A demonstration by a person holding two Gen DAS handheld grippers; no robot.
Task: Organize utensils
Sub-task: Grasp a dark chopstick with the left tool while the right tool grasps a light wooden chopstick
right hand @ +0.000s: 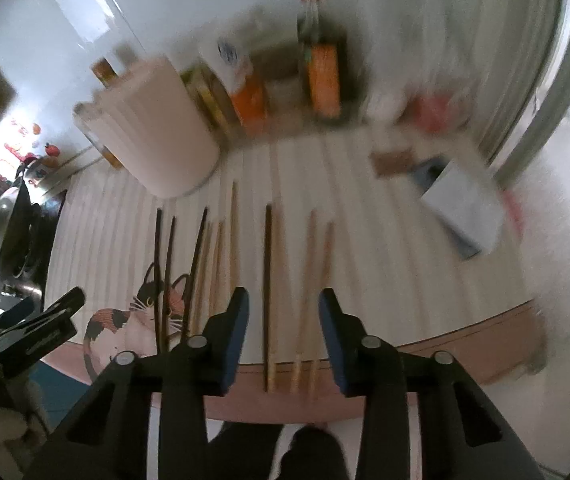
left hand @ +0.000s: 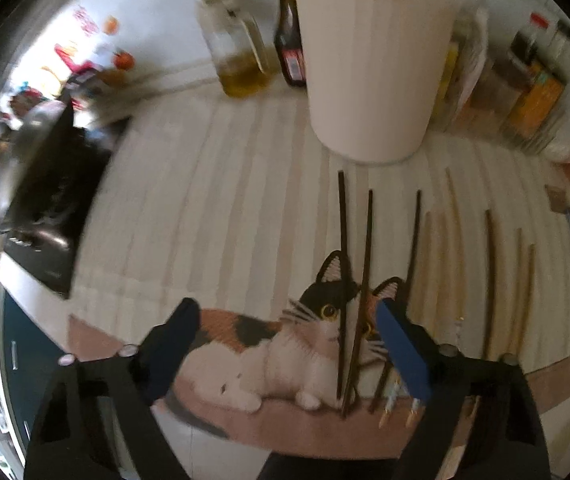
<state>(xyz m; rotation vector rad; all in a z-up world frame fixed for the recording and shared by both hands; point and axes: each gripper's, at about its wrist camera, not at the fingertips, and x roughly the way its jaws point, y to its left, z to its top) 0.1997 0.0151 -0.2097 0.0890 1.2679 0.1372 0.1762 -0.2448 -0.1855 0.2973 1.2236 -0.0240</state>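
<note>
1. At the left of the row, in the left wrist view, the left gripper (left hand: 289, 344) hangs with its jaws released and wide; two dark chopsticks (left hand: 355, 292) run between them, crossing near their lower ends over the cat placemat (left hand: 245, 344). No pad presses on either stick.
2. In the middle of that view, further dark and pale chopsticks lie side by side on the surface, all with their long axes pointing up the frame toward the white cup (left hand: 373, 68) at upper centre.
3. Toward the right of the row, in the right wrist view, the right gripper (right hand: 283, 328) has its jaws apart but narrower. A single dark chopstick (right hand: 267, 280) lies between them, nearer the left pad, and two pale chopsticks (right hand: 317, 276) lie nearer the right pad; none is clenched.
4. Judgement: each hand is nearest its own sticks, and the jaws straddle them across their length, so closing would pinch them sideways.
</note>
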